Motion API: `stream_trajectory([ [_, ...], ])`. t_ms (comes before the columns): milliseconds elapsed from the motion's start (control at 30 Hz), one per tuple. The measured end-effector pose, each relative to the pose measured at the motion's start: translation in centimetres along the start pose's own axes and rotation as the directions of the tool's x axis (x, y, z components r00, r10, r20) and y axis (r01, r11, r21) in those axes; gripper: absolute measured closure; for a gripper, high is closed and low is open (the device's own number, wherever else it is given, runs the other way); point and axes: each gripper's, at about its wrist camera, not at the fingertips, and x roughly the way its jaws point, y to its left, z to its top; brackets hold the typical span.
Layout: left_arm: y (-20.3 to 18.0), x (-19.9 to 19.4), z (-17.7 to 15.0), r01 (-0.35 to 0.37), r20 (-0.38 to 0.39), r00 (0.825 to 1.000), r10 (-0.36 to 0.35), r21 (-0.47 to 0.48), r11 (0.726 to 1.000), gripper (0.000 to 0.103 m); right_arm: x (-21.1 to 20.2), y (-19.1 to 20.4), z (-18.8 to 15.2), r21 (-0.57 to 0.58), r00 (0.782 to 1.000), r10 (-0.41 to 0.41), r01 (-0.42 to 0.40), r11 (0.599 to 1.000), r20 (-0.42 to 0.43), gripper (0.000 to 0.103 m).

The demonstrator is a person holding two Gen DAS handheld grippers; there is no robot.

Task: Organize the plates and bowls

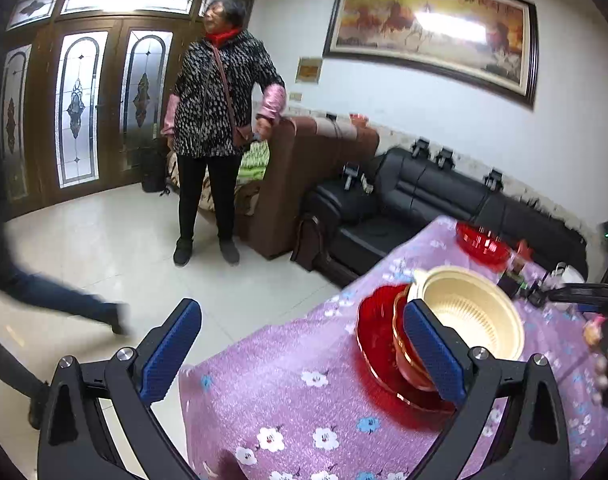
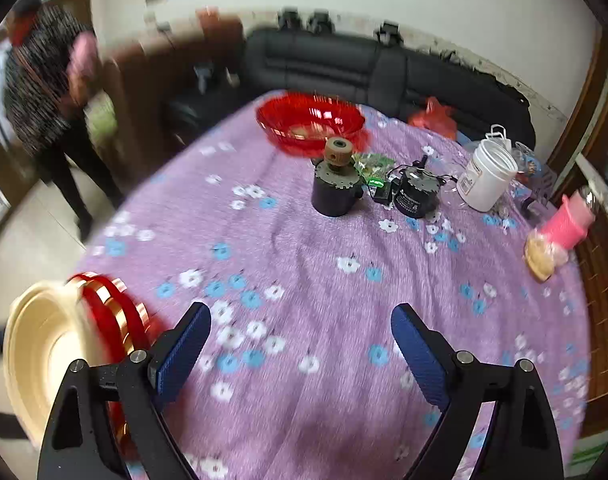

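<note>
Cream bowl sits mouth-up, nested in an amber bowl on a red plate near bench edge. Left gripper wide apart, empty, right finger in front of stack; contact unclear. Right gripper also wide apart, empty, above cloth.

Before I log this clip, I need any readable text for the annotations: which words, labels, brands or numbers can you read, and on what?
None can be quoted.
Framed horse painting on the wall: calligraphy along its top, too blurred to read.
Small yellowish wall plaque: too small.
Black cylindrical motor on the purple floral tablecloth: white logo and lettering, blurred.
White plastic jar: label print, too small.
</note>
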Motion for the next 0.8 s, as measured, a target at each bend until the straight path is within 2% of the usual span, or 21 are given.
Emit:
stream_trajectory([
  [67, -0.9, 0.6, -0.2, -0.004, -0.028, 1.000, 0.004, 0.016, 1.000, 0.002, -2.8, -0.6, -2.3, 0.037, 0.992, 0.088, -0.092, 0.995, 0.091, 0.009],
  [133, -2.2, 0.8, -0.6, -0.010, -0.043, 0.999, 0.012, 0.040, 0.999, 0.002, -5.2, -0.4, -4.3, 0.039, 0.974, 0.155, -0.164, 0.986, 0.167, 0.008],
  [233, -4.5, 0.3, -1.1, -0.010, -0.044, 0.999, 0.014, 0.087, 0.996, 0.002, -8.3, 1.7, -6.9, -0.027, 0.943, 0.205, -0.205, 0.978, 0.263, 0.006],
  [400, -7.9, -1.1, -1.8, -0.008, -0.025, 1.000, 0.012, 0.159, 0.987, 0.002, -10.6, 4.6, -10.1, -0.139, 0.905, 0.287, -0.255, 0.957, 0.314, 0.006],
  [500, -9.2, -1.9, -1.9, -0.002, -0.019, 1.000, 0.006, 0.177, 0.984, 0.002, -11.9, 5.1, -11.6, -0.182, 0.890, 0.308, -0.259, 0.948, 0.337, 0.005],
  [600, -10.2, -2.7, -2.0, 0.003, -0.013, 1.000, -0.001, 0.190, 0.982, 0.002, -12.5, 5.1, -12.5, -0.208, 0.890, 0.295, -0.233, 0.950, 0.348, 0.004],
  [800, -12.2, -3.8, -2.4, 0.015, -0.013, 1.000, -0.013, 0.223, 0.975, 0.002, -12.2, 4.0, -13.9, -0.205, 0.899, 0.297, -0.240, 0.949, 0.323, 0.004],
])
